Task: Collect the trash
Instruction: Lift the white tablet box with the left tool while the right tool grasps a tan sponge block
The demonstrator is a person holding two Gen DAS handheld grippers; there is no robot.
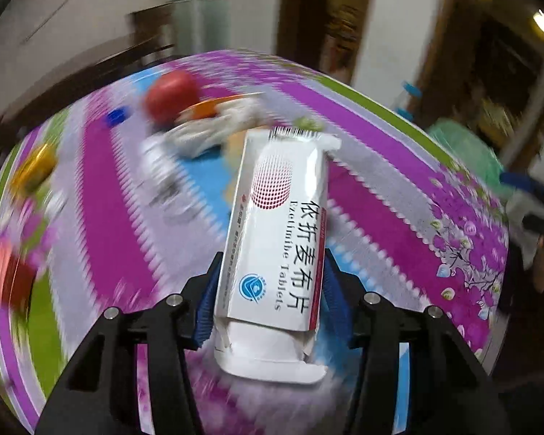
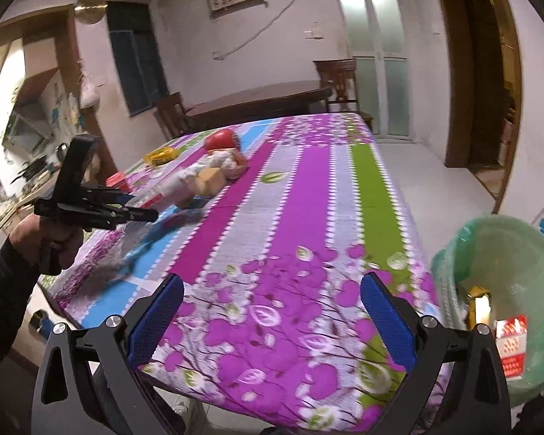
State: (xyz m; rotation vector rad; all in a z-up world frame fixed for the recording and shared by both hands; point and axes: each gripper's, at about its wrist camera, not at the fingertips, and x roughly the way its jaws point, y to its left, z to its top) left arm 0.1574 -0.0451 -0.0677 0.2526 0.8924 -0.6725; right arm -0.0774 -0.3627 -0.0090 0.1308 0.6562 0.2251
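My left gripper (image 1: 268,282) is shut on a white tablet box (image 1: 275,239) printed "Ezetimibe Tablets" and holds it above the flowered tablecloth (image 1: 373,195). That gripper also shows in the right wrist view (image 2: 141,214) at the left, held in a hand over the table. My right gripper (image 2: 272,311) is open and empty above the table's near corner. A green-lined trash bin (image 2: 507,282) stands off the table's right edge, with a red and white carton (image 2: 512,344) inside. More trash (image 2: 203,174) lies in a pile on the far table.
A red apple (image 2: 220,139) and a yellow ring-shaped thing (image 2: 159,154) lie at the far side of the table. A blue cap (image 1: 116,116) and a gold wrapper (image 1: 32,170) lie to the left. A wooden table and chairs (image 2: 257,101) stand behind.
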